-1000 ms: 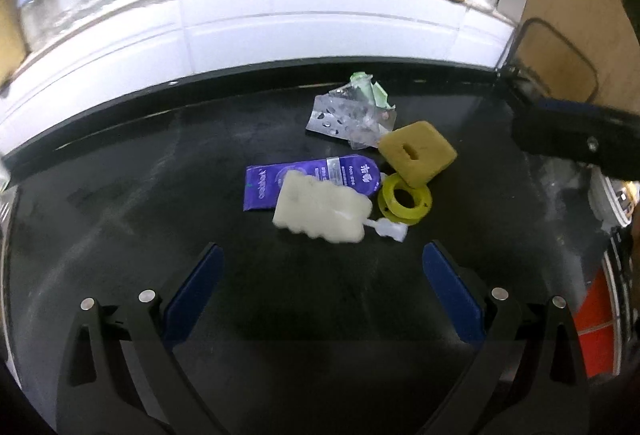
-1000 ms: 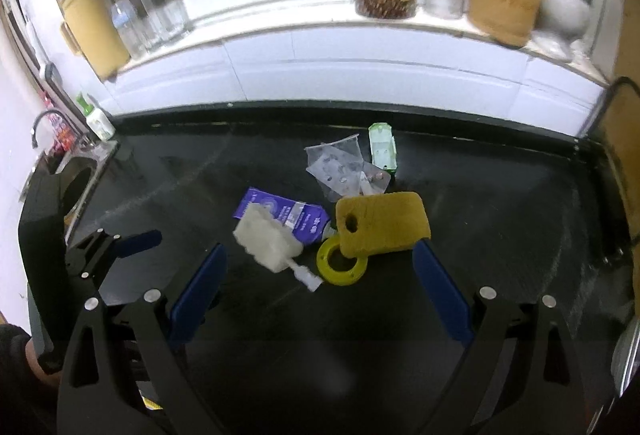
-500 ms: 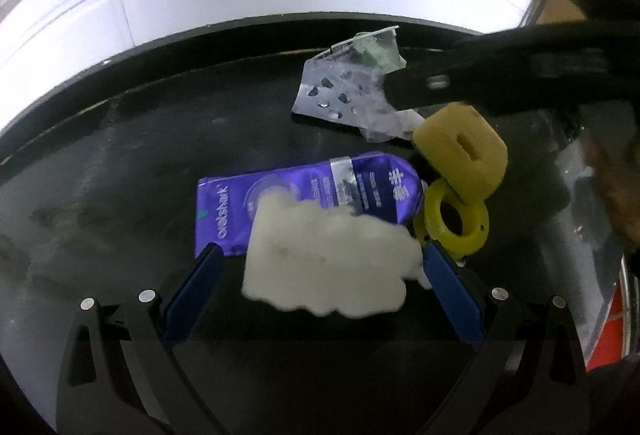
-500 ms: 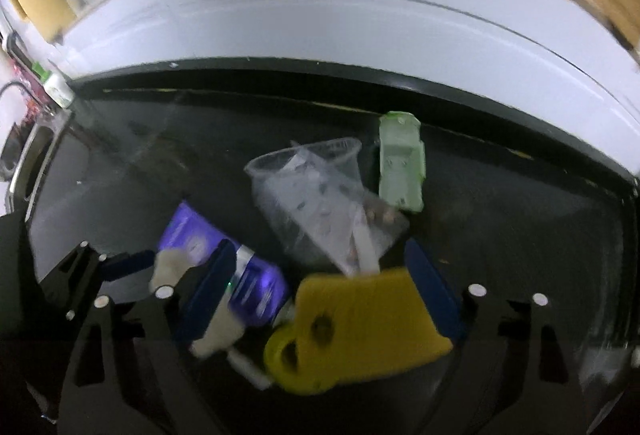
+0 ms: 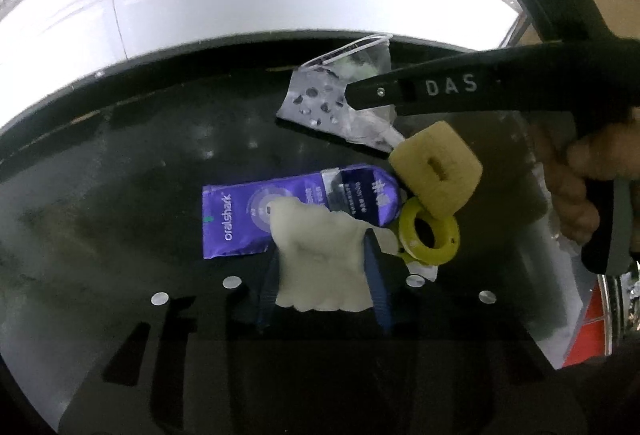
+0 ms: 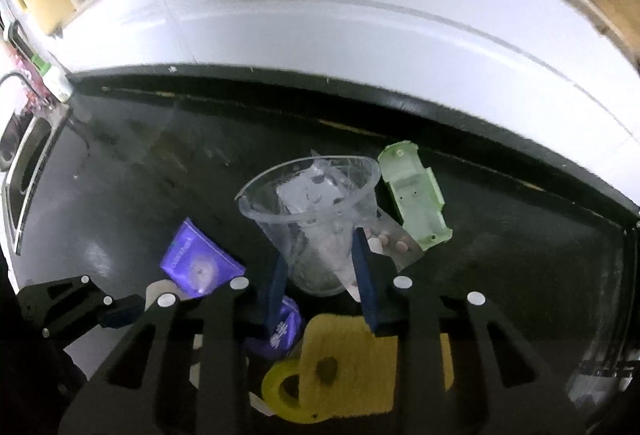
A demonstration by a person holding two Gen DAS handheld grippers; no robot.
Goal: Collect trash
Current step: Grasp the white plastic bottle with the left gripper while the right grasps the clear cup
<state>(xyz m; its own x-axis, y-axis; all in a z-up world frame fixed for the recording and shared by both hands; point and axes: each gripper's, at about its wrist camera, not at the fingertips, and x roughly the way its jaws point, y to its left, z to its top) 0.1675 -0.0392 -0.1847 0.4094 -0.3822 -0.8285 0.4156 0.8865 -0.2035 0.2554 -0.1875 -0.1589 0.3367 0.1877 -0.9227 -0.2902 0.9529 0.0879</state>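
Observation:
Trash lies in a heap on a black counter (image 5: 120,195). My left gripper (image 5: 322,259) is shut on a white foam piece (image 5: 320,255), which lies over a purple sachet (image 5: 240,219). My right gripper (image 6: 320,263) is shut on a clear plastic cup (image 6: 316,211) stuffed with crumpled wrapper; its arm crosses the left wrist view above the cup (image 5: 332,99). A yellow sponge (image 5: 436,167) leans on a yellow ring (image 5: 428,235); both also show under the right gripper, sponge (image 6: 360,367) and ring (image 6: 280,391). A pale green plastic shell (image 6: 416,195) lies right of the cup.
A white tiled wall (image 6: 320,15) rises behind the counter's back edge. A sink (image 6: 24,171) is at the far left in the right wrist view. A red object (image 5: 596,307) shows at the right edge of the left wrist view.
Both grippers moved down and forward into the heap. The left jaws closed on the white foam piece. The right jaws closed on the clear cup.

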